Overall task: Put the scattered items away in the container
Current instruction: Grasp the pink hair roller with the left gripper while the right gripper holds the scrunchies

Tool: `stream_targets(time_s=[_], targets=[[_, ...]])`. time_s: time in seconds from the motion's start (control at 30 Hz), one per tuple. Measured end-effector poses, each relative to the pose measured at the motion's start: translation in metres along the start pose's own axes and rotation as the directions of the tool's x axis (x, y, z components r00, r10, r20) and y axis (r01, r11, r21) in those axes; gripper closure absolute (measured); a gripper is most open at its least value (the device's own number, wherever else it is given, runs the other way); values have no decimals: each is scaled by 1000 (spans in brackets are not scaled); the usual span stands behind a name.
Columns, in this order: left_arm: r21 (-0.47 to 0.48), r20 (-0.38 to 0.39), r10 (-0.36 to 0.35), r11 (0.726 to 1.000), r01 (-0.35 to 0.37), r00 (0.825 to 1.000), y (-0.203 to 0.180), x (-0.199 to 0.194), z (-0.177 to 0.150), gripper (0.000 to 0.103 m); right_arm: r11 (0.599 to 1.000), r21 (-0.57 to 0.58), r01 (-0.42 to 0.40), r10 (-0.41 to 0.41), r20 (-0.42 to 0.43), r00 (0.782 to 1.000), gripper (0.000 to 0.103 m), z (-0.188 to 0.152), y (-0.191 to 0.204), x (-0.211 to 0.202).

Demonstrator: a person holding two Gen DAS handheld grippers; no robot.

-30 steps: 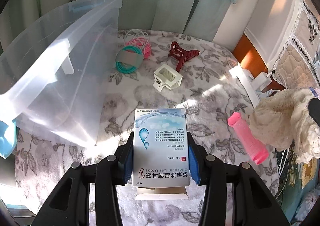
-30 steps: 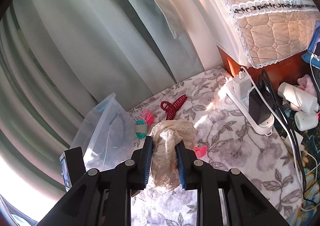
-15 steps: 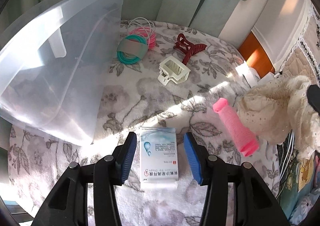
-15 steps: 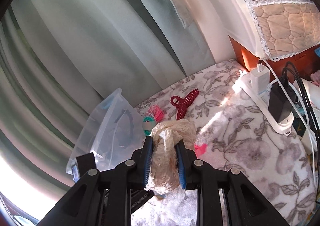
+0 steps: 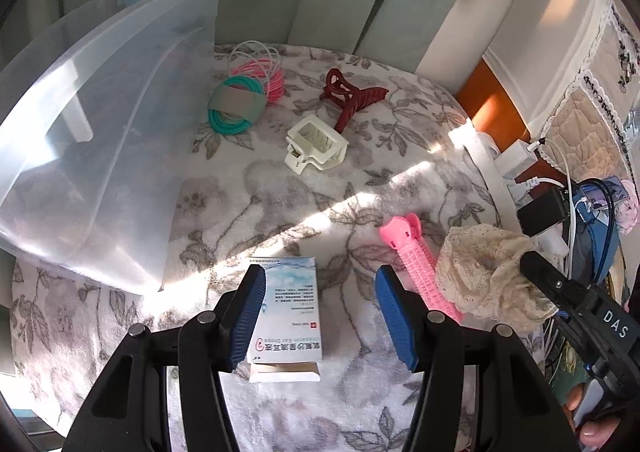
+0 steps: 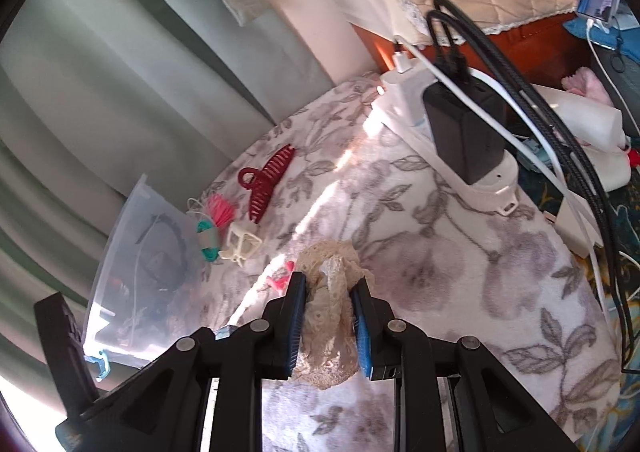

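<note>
Left claw (image 5: pixel 320 316): released, jaws apart. The light blue and white cardboard ear-drops box (image 5: pixel 286 316) lies flat on the grey floral fleece-covered surface (image 5: pixel 256 204) between the blue pads, set close against the left pad; a clear gap separates it from the right pad.

Right claw (image 6: pixel 328 316): clenched on the cream lace fabric scrunchie (image 6: pixel 328 304), which bunches between the pads and spills out ahead of and beneath them. In the left wrist view the scrunchie (image 5: pixel 488 272) sits just beside the pink ridged plastic hair-roller clip (image 5: pixel 416 264), overlapping its right side; whether the two touch cannot be told.

Translucent plastic storage container (image 5: pixel 88 140): tilted at the left of the surface, well apart from both claws. The right wrist view shows dark items inside it, too blurred to name.

Items loose on the surface near the container's mouth: a teal bundle of hair ties in a paper band (image 5: pixel 234 108), a pink bundle of hair ties (image 5: pixel 264 76) touching it, a cream rectangular plastic hair clip (image 5: pixel 316 144), and a dark red plastic claw clip (image 5: pixel 352 96) just behind the cream clip.

White power strip with plugged chargers (image 6: pixel 452 140): along the far right edge of the surface.
</note>
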State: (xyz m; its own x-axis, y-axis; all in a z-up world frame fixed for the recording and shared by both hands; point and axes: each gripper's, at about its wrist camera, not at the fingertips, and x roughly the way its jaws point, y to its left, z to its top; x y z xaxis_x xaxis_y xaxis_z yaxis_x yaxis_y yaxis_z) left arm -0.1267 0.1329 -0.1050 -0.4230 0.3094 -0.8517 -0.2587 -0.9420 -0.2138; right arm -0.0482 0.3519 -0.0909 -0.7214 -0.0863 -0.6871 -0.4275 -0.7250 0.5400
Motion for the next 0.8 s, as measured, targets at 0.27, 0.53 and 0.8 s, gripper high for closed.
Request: stream_targets(time_s=[0.27,0.53,0.8], targets=[[-41,-73,-112,993,109,991,-28,27,18,45,1000,24,2,-1,-50,999,78,-5,-15,12],[-97,-164,-184,981,170,969,-45,65,26,57,999,39,-1,3,-68,998,78,-4,-29,16],[-148,-190,-187,976,160,964,-49,87,30,75,998,58,-5,10,-78,997,78,-4,-39,21]])
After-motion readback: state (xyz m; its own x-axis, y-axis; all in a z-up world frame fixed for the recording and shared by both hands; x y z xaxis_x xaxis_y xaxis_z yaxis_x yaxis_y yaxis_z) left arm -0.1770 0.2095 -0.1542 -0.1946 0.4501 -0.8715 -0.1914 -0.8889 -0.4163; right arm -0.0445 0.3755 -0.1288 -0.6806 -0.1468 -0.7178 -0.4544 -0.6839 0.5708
